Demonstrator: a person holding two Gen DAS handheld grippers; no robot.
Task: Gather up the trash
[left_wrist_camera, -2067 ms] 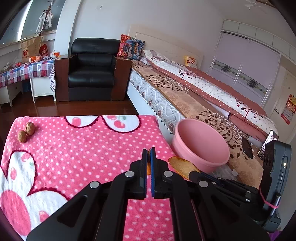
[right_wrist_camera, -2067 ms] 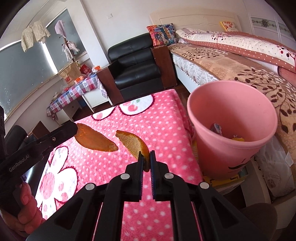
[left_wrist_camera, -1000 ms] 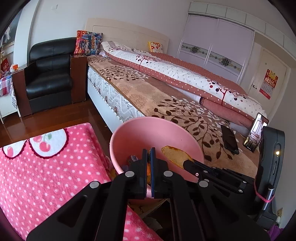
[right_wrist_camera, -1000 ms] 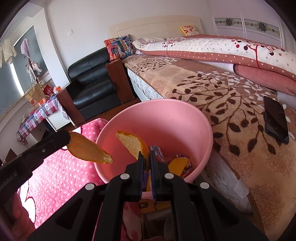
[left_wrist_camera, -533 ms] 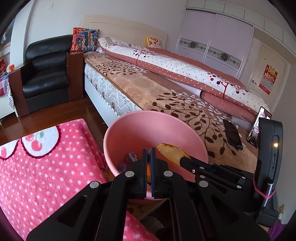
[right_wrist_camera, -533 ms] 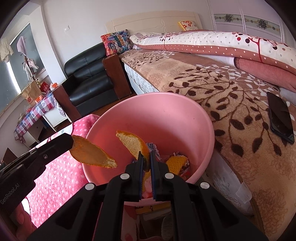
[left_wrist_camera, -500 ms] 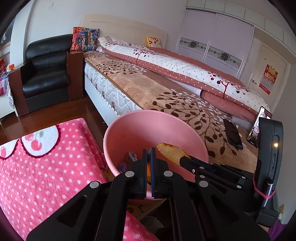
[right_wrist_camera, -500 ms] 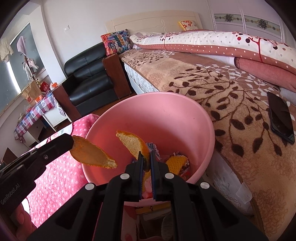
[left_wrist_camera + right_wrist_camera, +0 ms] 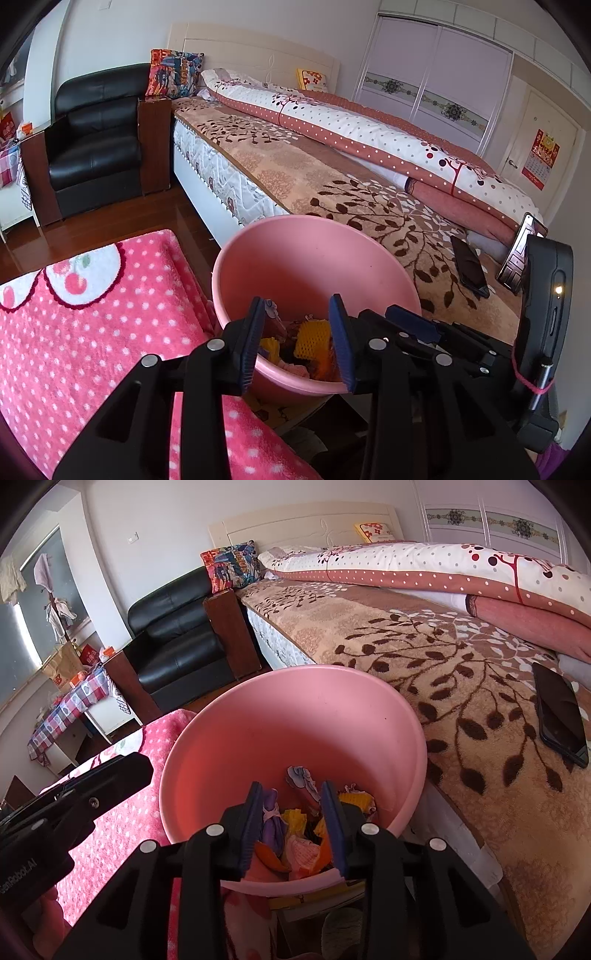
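Observation:
The pink bin (image 9: 314, 266) stands between the table and the bed, right below both grippers. My left gripper (image 9: 297, 314) hangs over its near rim; its jaws are opening and nothing is between them. My right gripper (image 9: 291, 794) is also over the bin (image 9: 295, 720), jaws opening, empty. Inside the bin lie a yellow foam net (image 9: 312, 338), orange peel (image 9: 267, 856), a purple scrap (image 9: 273, 819) and a pink wrapper (image 9: 303, 853). One finger (image 9: 110, 775) of the left gripper shows at the left of the right wrist view.
A pink polka-dot blanket (image 9: 92, 332) covers the table to the left of the bin. The bed (image 9: 332, 184) runs along the right, with a dark phone (image 9: 561, 716) lying on it. A black armchair (image 9: 96, 147) stands at the back left.
Both grippers went from shut to open over the bin. The orange peel piece each one held is no longer between its jaws; peel now lies in the bin.

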